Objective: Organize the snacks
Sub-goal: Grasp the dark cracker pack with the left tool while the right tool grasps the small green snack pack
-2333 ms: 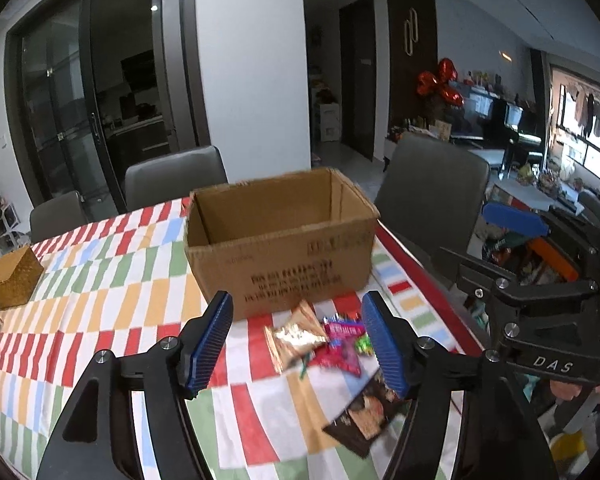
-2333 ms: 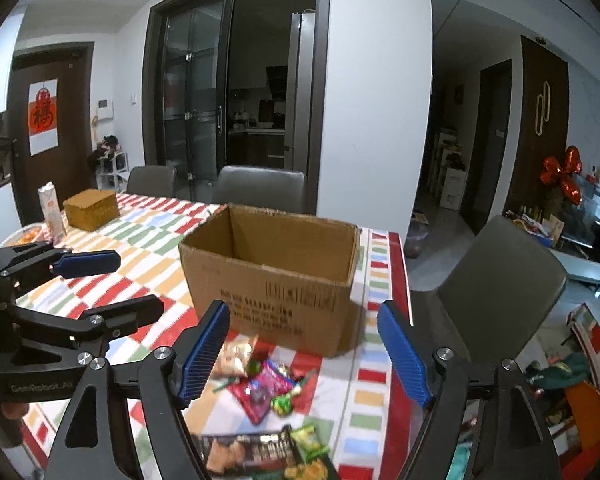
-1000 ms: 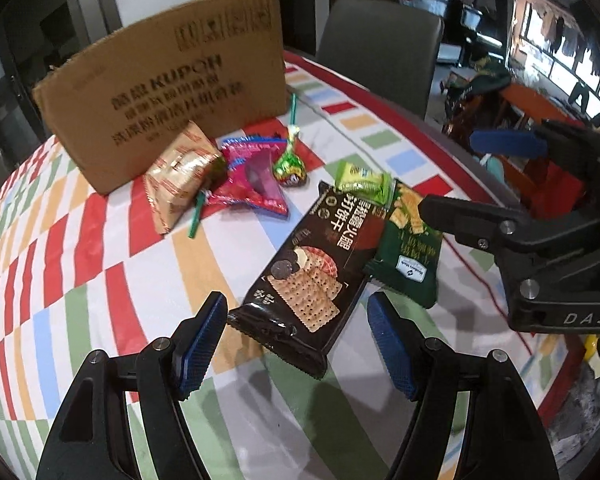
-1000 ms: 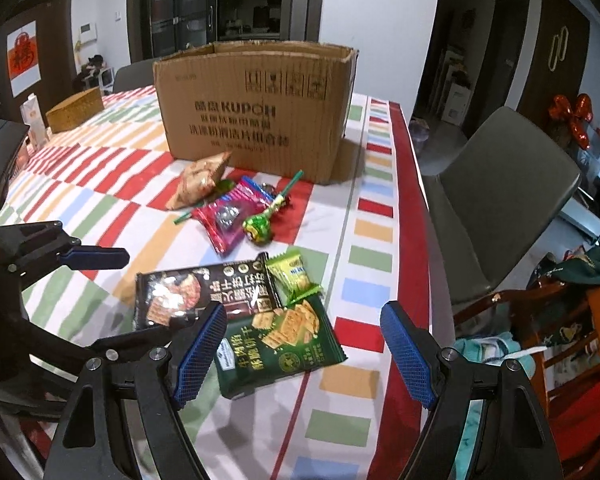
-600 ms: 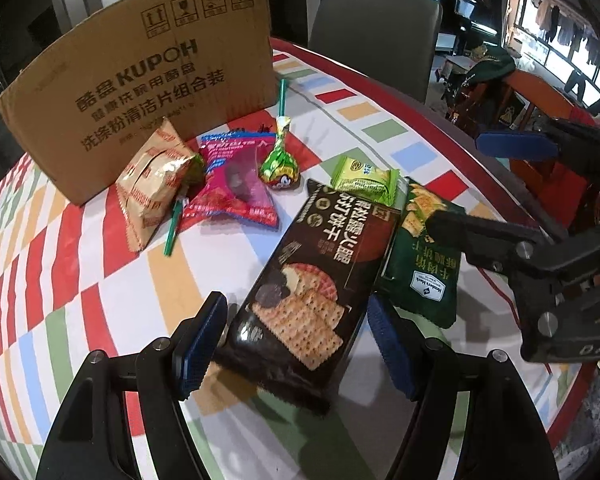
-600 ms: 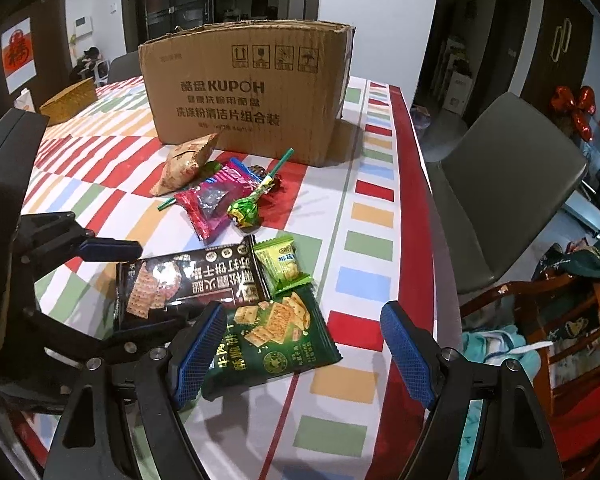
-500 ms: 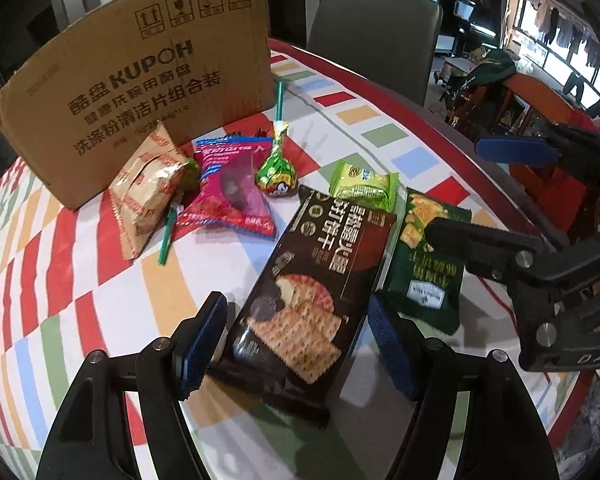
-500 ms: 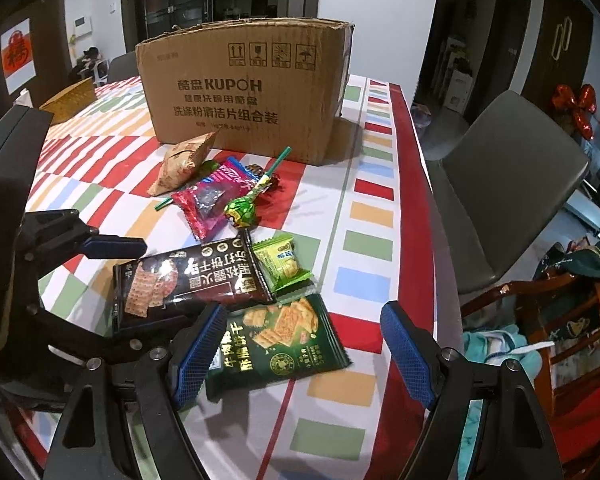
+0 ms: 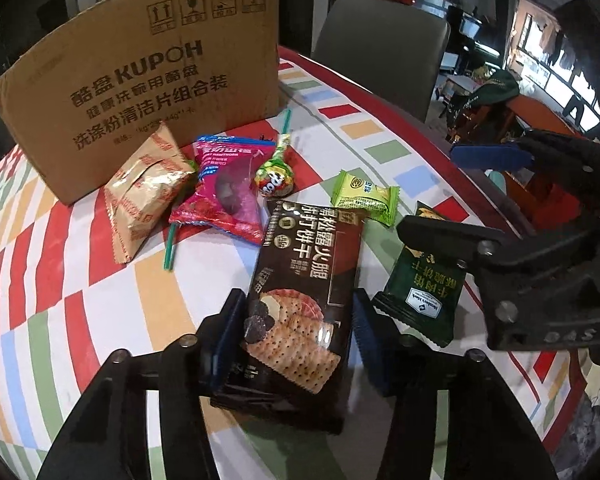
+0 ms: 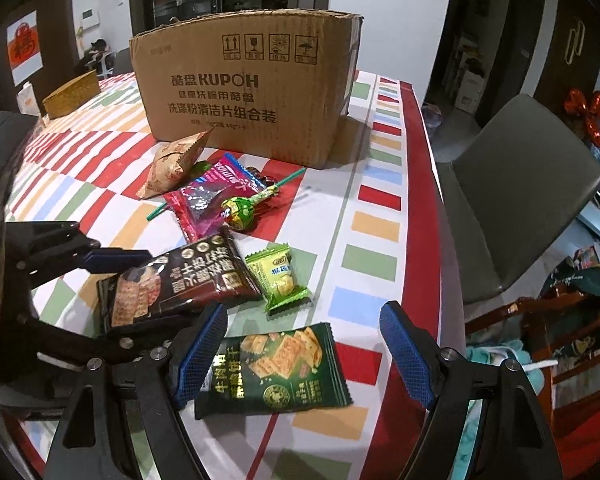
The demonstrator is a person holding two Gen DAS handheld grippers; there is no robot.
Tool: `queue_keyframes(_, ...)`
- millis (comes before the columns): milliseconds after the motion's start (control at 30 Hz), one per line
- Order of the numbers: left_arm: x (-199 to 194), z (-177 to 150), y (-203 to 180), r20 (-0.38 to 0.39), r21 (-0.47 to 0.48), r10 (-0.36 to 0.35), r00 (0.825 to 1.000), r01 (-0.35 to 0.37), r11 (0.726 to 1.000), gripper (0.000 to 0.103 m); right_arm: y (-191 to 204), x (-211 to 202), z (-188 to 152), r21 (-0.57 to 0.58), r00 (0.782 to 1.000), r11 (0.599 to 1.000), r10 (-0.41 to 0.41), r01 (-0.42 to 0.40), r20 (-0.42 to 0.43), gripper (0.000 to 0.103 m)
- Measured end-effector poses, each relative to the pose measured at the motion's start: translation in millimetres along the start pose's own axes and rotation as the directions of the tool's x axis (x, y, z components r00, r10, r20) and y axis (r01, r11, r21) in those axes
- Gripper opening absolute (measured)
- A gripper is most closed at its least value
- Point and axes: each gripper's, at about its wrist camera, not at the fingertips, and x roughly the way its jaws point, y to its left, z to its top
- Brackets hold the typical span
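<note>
My left gripper (image 9: pixel 296 340) is shut on the near end of a dark brown cracker packet (image 9: pixel 304 288), also seen in the right wrist view (image 10: pixel 172 280). My right gripper (image 10: pixel 304 356) is open, its jaws either side of a dark green cracker packet (image 10: pixel 276 368) on the table, which also shows in the left wrist view (image 9: pixel 424 284). A light green candy (image 10: pixel 278 276), a green lollipop (image 10: pixel 240 212), a pink packet (image 10: pixel 208 200) and a tan packet (image 10: pixel 172 164) lie in front of the open cardboard box (image 10: pixel 248 88).
The table has a striped cloth (image 10: pixel 364 232) with a red border at its right edge. A grey chair (image 10: pixel 516 184) stands to the right. A small woven box (image 10: pixel 72 94) sits at the far left of the table.
Both grippers came down from box height to the snacks. My left gripper's jaws closed on the brown cracker packet. My right gripper moved over the green packet.
</note>
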Motion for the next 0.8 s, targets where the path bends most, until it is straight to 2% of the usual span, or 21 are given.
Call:
queue_keyframes(233,-14.2,-5.7,6.7,0.015,-0.094,0.004,1.000,-0.003,0.996,0.051,-1.1,9.1,6.5,-0.009,1.000,1.000,0.013,-0.013,-0.009,0.073)
queue_keyframes(567,-30.2,6.3,5.0,0.056,-0.127,0.060,0.997,-0.052,0.990,0.051,0.7,33.3,18.5,-0.024,0.997,0.999,0.047,-0.049,-0.055,0.048)
queue_keyframes(733,-33.7,13.4,9.9,0.069,-0.160,0.084,0.994,-0.072,0.984,0.051,0.7,42.6,20.9,-0.019,0.995,0.998,0.065,-0.066,-0.078,0.040)
queue_keyframes(800,-35.0,15.5,11.8,0.075,-0.170,0.088,0.993,-0.074,0.983,0.051,0.2,43.2,21.6,-0.012,0.994,0.997,0.076,-0.078,-0.081,0.032)
